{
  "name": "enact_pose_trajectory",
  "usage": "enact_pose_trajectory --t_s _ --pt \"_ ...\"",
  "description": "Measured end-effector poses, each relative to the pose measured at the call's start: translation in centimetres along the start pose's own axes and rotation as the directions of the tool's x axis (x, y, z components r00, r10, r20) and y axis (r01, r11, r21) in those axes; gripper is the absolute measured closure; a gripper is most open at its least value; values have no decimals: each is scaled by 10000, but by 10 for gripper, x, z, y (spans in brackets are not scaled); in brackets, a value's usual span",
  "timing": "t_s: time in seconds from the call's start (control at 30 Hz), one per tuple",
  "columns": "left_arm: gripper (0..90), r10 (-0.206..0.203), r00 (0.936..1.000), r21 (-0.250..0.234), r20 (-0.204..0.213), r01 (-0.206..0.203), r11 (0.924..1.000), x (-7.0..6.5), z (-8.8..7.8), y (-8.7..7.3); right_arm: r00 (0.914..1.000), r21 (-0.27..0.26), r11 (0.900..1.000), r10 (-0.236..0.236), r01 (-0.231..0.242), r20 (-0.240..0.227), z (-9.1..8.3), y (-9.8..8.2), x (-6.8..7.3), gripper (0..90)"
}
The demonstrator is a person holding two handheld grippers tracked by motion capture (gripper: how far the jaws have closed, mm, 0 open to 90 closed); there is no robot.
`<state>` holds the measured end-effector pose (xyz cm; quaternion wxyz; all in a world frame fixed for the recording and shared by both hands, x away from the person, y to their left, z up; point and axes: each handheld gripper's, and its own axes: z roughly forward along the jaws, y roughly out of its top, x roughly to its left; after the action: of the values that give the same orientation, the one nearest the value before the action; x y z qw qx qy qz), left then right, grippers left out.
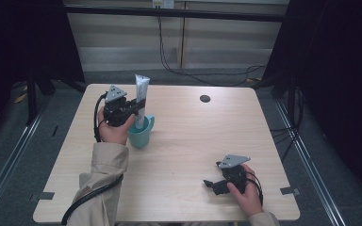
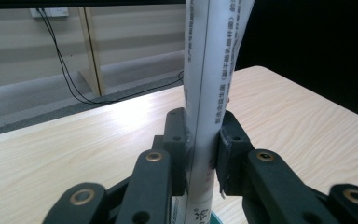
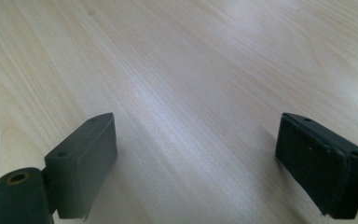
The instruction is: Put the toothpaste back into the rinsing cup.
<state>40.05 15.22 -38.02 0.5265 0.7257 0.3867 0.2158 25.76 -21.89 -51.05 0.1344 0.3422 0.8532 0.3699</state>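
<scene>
Resting nearest the person, well apart from the teal cup (image 1: 141,135) and toward the near right corner of the table (image 1: 184,188), the right gripper (image 1: 210,184) is idling with its jaws spread wide over bare wood and nothing between them. Farther out, the left gripper (image 1: 140,106) is pinching a white tube (image 1: 141,94) at mid-body, just above the cup, and the tube is standing upright with its lower end already dipping inside the cup's rim (in the left gripper view a sliver of teal is peeking out beneath the tube (image 2: 209,84)). Judging from this, the step in hand is seating the tube in the cup, and doing it well means lowering straight down, keeping the tube vertical so its end is not catching the rim or tipping the cup, which is standing unsupported. Letting go should wait until the tube's bottom is resting on the cup floor; opening slowly would let the tall tube settle against the rim rather than topple out.
</scene>
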Motion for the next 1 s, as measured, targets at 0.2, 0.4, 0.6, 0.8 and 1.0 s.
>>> enact_pose_trajectory --t_s 0.2,0.4,0.6,0.8,1.0 --pt "771 -84 9999 36 -93 84 10000 2 2 -9 10000 2 10000 0 0 1 0 0 0 118" --pt "770 -156 9998 66 -156 157 9999 3 3 -14 10000 1 10000 -2 2 2 0 0 0 118" --pt "769 -102 9998 141 -196 105 9998 4 3 -20 10000 1 10000 -3 3 1 0 0 0 118" --pt "769 -275 9991 183 -322 281 9994 7 4 -29 10000 4 10000 13 -13 -11 0 0 0 119" --pt "768 -276 9988 284 -395 288 9992 7 5 -36 10000 0 10000 8 -8 -13 0 0 0 118"
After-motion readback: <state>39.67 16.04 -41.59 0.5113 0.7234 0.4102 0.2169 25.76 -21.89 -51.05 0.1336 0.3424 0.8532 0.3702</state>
